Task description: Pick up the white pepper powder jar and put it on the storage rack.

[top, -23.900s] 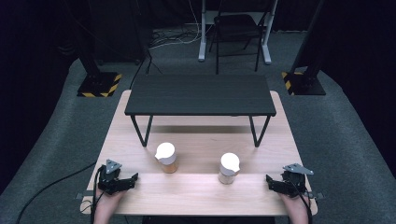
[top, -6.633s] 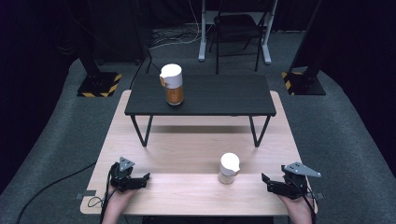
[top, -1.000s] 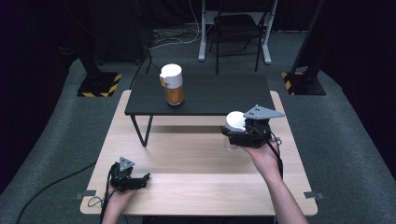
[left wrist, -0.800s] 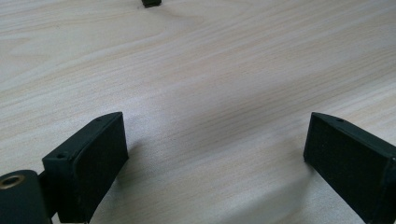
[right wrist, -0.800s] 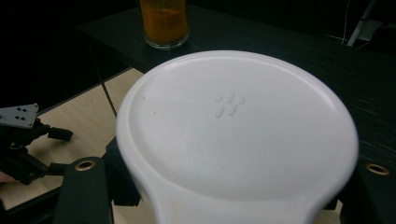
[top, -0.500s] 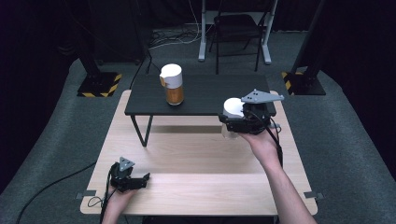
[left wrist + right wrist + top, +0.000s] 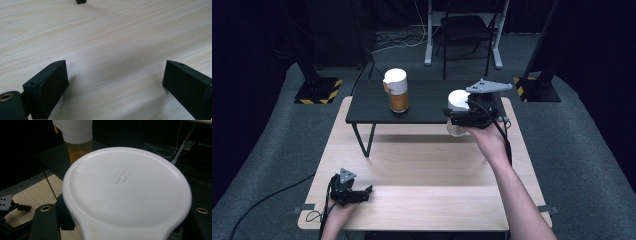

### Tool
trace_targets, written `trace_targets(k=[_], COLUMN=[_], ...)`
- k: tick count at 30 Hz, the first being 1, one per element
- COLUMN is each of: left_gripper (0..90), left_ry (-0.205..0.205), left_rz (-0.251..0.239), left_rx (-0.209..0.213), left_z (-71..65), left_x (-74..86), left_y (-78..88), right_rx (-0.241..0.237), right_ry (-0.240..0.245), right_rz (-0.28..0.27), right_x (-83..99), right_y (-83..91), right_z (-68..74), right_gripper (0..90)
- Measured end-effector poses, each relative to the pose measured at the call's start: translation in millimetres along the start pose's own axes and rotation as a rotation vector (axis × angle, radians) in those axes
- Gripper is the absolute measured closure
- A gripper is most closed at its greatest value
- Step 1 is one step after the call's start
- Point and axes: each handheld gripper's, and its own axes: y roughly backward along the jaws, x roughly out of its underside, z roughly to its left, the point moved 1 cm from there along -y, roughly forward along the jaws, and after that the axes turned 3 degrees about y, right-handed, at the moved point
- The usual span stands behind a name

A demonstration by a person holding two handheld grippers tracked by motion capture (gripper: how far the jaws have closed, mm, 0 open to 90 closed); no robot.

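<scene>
Overhead, right tongs [image 7: 457, 116] grasp the white-lidded jar [image 7: 456, 102]; left tongs [image 7: 362, 193] rest released.

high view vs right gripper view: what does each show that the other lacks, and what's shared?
High view alone: the right gripper from outside, holding the white-lidded jar at the front edge of the black raised shelf, with the chair behind.

Right gripper view alone: a close look at the jar's lid top, with small raised marks at its middle.

Both: the orange-filled jar standing on the shelf, the wooden table, and the left gripper resting on the table.
</scene>
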Motion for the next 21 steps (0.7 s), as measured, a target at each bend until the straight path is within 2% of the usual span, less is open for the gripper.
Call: trace_targets(k=[9, 21], left_gripper=[5.4, 5.4], left_ry=[-0.001, -0.002], left_rz=[0.0, 0.0], left_rx=[0.001, 0.002], left_z=[0.2, 0.4], left_x=[0.0, 0.0], left_y=[0.0, 0.0], right_rx=[0.013, 0.043], right_ry=[0.001, -0.014], right_rz=[-0.001, -0.005], right_x=[-16.9, -30.9], right_y=[-12.4, -29.8], right_z=[-1.0, -7.3], right_gripper=[29.9, 29.9])
